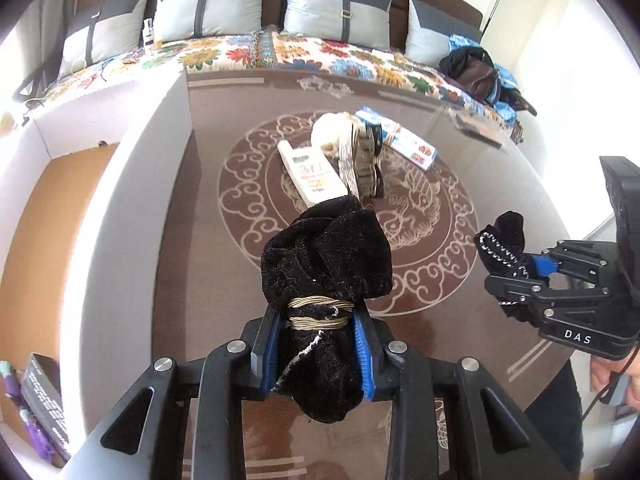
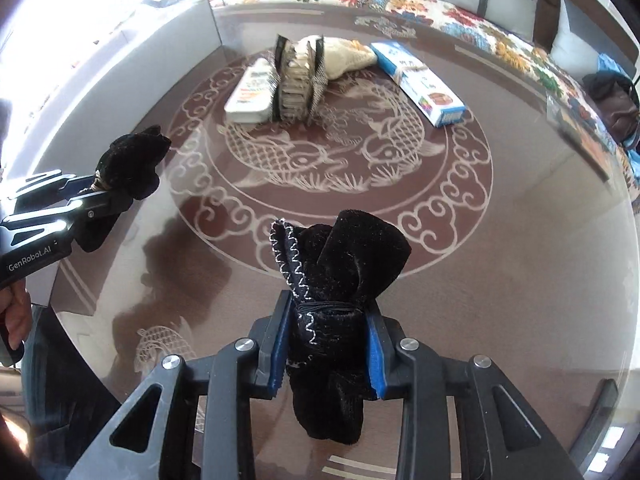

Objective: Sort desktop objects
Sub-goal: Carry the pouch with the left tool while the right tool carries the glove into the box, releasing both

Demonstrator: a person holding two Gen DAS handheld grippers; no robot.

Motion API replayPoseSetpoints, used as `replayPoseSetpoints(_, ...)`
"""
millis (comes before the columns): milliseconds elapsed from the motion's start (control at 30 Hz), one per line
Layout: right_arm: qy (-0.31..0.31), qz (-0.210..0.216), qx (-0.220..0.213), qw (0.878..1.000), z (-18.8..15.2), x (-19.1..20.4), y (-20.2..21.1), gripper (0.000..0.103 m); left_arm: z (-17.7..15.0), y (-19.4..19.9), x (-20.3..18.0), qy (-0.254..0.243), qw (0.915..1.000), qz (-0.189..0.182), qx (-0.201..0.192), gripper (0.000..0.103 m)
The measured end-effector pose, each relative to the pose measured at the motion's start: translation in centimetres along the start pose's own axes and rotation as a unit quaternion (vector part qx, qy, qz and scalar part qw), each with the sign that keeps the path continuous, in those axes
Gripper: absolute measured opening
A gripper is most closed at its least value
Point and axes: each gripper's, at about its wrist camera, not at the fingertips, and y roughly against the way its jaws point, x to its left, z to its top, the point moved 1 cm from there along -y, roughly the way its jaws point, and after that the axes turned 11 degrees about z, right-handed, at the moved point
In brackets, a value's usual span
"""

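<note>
While both grippers hang above the glass-topped table [image 2: 500, 248], each one is clamped on a black velvet pouch. Left gripper [image 1: 316, 354]: blue pads pressed against the sides of the pouch tied with tan cord [image 1: 326, 256], cord wraps sitting right at the fingertips, pouch body bunched up ahead of the jaws, tail hanging below. Right gripper [image 2: 330, 354]: pads squeezed on the pouch with white zigzag stitching [image 2: 340, 264], thin black cord around its neck at the pad tips. Neither pouch touches the table.

Cross views agree: right gripper shows at the right edge of the left camera, its pouch poking out front; left gripper shows at the left edge of the right camera, same story. A hand [image 2: 16, 316] is partly visible behind it.

Further back on the table, clustered near the centre pattern: white flat bottle [image 2: 250, 94], a brush [image 2: 298, 80] leaning against it, cream knit item [image 2: 344, 56] just behind, blue-and-white box [image 2: 418, 82] off to the right. Sofa with floral cover [image 1: 320, 54] and grey cushions behind the table.
</note>
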Motion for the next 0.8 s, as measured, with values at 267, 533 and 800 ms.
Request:
replayPoseSetpoints(267,0.1,0.1,-0.095,0.985,8.9,15.7,4.3,0.033,1.9,8.3,15.6,0.088,0.9916,0.083,-0.046,0.031)
replayPoseSetpoints(533,0.175,0.169,-0.063,0.968,13.1,31.5,-1.9,0.037,-5.1,3.7,27.4,0.183,0.9692,0.152,0.065,0.036)
replayPoseSetpoints(800,0.161,0.183,-0.079,0.967,11.7,32.3,-4.8,0.085,-9.6,2.0,29.0,0.234,0.9528,0.175,0.082,0.066)
